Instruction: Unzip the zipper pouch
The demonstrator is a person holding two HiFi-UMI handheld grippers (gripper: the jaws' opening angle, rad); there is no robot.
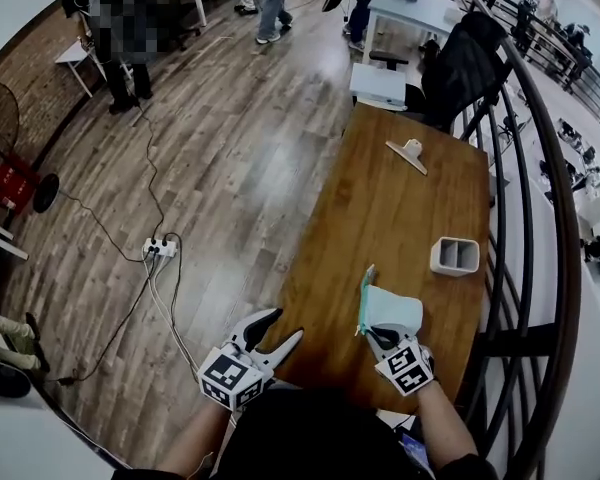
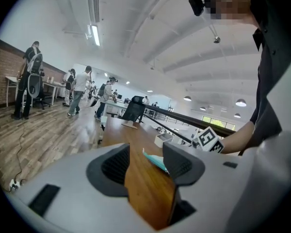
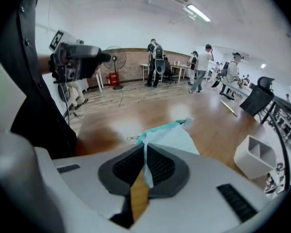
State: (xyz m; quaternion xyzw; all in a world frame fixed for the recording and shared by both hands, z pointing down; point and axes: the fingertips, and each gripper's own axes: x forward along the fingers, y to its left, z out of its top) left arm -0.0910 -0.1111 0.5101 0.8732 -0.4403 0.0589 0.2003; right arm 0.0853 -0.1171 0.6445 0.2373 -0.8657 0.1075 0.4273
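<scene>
Head view: my right gripper clamps the pouch, lower right; my left gripper gapes empty, well left of it.

No text, label, brand or number could be read. Only square black-and-white markers were seen, on the cubes of the left gripper and right gripper.
</scene>
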